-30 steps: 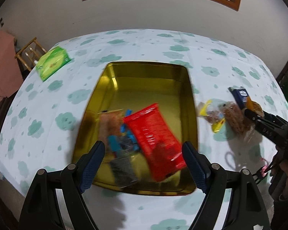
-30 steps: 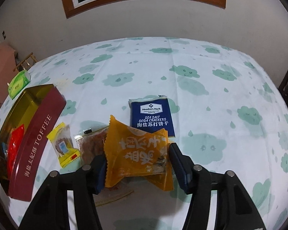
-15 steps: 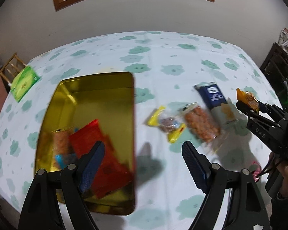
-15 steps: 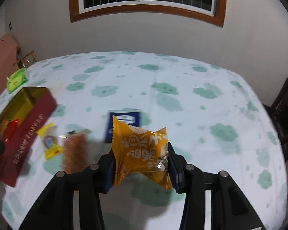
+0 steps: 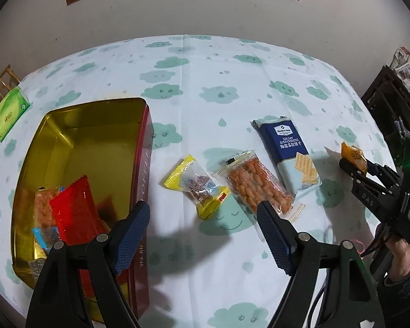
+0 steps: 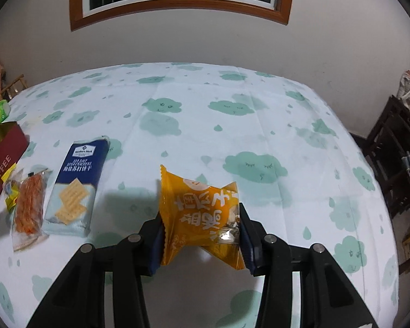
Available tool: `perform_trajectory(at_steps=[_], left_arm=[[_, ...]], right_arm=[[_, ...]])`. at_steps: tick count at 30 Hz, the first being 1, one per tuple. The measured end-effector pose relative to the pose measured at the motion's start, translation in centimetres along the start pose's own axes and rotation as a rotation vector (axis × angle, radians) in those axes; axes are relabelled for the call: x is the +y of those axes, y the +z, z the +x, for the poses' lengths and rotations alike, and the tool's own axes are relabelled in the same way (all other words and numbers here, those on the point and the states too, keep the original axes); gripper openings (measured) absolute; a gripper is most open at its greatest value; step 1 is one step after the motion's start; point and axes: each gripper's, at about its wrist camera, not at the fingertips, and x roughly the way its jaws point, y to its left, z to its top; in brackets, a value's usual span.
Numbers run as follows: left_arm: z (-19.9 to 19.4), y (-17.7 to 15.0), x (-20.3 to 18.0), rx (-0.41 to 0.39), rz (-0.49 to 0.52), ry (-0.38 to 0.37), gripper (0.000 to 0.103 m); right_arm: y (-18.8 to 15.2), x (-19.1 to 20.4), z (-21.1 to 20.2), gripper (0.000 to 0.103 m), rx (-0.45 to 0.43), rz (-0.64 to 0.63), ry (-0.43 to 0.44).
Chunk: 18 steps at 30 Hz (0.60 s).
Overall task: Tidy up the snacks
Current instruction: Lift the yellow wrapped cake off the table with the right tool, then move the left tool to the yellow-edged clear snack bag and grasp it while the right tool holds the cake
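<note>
**Three packets loose, one pinched in the right tongs**

Left wrist view: left tongs (image 5: 203,224) spread wide and empty, hovering over the surface (image 5: 205,82) between the gold tin (image 5: 76,136) and the loose snacks. Yellow-edged packet (image 5: 196,188) nearest, peanut-like packet (image 5: 257,186) beside it, cracker pack (image 5: 287,155) further right. Probably all light, crinkly film, slick to pinch; crackers likely brittle, so best taken across the flat middle with a gentle squeeze. Red packet (image 5: 73,213) and others already lying in the tin. Right tongs (image 5: 354,161) at far right.

Right wrist view: right tongs (image 6: 201,235) closed on the orange packet (image 6: 199,216), clamped across its sides, lifted clear of the surface. Puffy, soft film; liable to slip or crush if squeezed hard.
</note>
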Motion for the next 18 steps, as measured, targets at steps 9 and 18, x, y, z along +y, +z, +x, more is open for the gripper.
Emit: perform_trajectory(at_steps=[9, 18], left_arm=[[1.6, 0.2, 0.4, 0.044, -0.055, -0.023, 0.071], [3.2, 0.5, 0.0, 0.085, -0.106, -0.052, 0.061]], right_arm=[[-0.1, 0.0, 0.3, 0.046, -0.01, -0.094, 0.05], [-0.1, -0.7, 0.7, 0.046, 0.001, -0.068, 0.085]])
